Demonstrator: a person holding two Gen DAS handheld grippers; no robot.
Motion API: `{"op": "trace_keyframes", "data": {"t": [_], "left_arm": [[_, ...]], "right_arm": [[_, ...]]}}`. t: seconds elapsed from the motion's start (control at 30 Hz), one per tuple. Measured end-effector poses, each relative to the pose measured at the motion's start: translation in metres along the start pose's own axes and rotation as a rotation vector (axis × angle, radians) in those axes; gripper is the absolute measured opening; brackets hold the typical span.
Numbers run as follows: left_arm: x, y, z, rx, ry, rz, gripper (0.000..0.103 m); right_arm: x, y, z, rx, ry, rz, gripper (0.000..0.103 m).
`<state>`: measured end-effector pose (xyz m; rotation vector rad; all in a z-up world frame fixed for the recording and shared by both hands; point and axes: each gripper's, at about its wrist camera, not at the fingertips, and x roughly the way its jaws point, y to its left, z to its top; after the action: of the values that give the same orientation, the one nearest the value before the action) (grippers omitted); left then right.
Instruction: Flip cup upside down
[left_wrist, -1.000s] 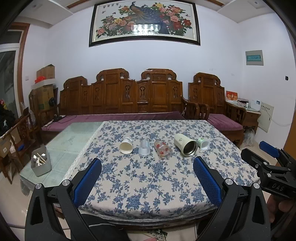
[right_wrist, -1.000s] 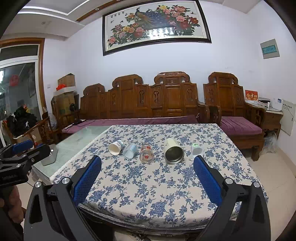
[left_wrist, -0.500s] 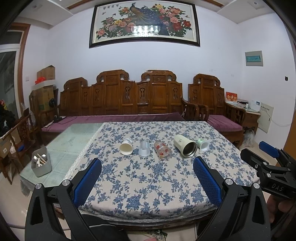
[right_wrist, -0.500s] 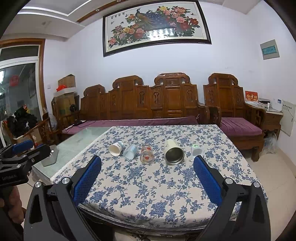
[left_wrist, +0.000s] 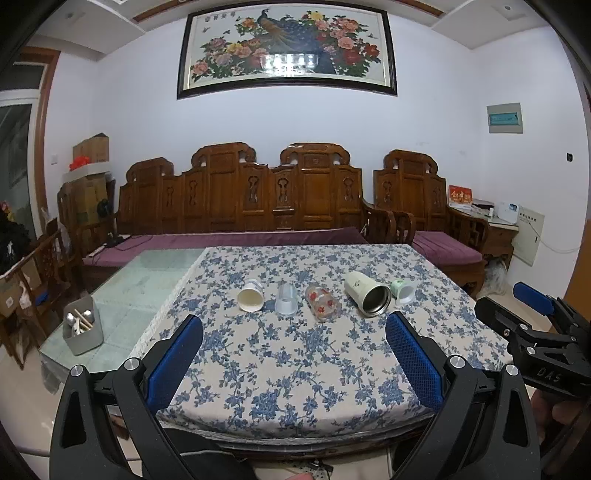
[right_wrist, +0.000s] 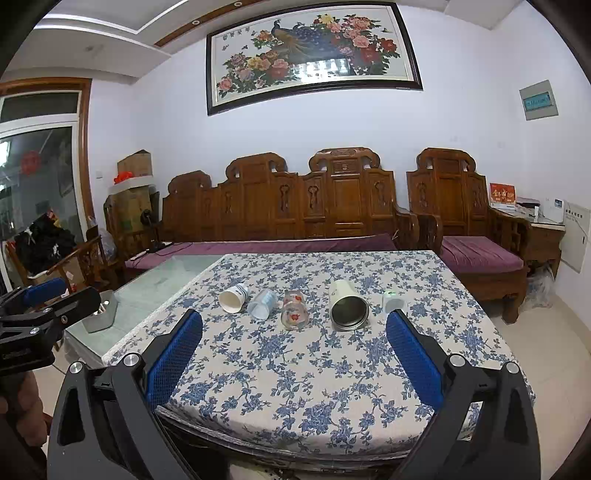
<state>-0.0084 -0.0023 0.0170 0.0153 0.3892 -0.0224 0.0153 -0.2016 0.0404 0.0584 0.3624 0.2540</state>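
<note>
Several cups lie on their sides in a row on the floral tablecloth (left_wrist: 288, 354): a white paper cup (left_wrist: 251, 295), a clear plastic cup (left_wrist: 285, 303), a glass with red flowers (left_wrist: 322, 302), a large cream steel-lined tumbler (left_wrist: 367, 294) and a small green-and-white cup (left_wrist: 403, 291). The same row shows in the right wrist view: paper cup (right_wrist: 233, 297), clear cup (right_wrist: 262, 303), flowered glass (right_wrist: 294, 309), tumbler (right_wrist: 347, 305), small cup (right_wrist: 393, 301). My left gripper (left_wrist: 293, 345) is open and empty, well short of the cups. My right gripper (right_wrist: 294, 343) is open and empty, also short of them.
A bare glass tabletop (left_wrist: 147, 284) lies left of the cloth, with a grey utensil holder (left_wrist: 82, 328) on it. A carved wooden sofa (left_wrist: 258, 199) stands behind the table. The table's front edge is just below both grippers.
Both grippers have drifted slightly; the cups sit a little lower in the views. Nothing has been touched.
</note>
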Motion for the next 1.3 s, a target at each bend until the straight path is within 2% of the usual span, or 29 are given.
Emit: {"op": "trace_keyframes", "data": {"t": [0.97, 1.3], "left_arm": [[-0.003, -0.001, 0.000, 0.003, -0.004, -0.003, 0.095], [0.024, 0.001, 0.001, 0.032, 0.071, -0.038, 0.095]], "right_arm": [[0.002, 0.000, -0.004, -0.003, 0.003, 0.004, 0.100], [0.027, -0.002, -0.012, -0.012, 0.039, 0.023, 0.100]]}}
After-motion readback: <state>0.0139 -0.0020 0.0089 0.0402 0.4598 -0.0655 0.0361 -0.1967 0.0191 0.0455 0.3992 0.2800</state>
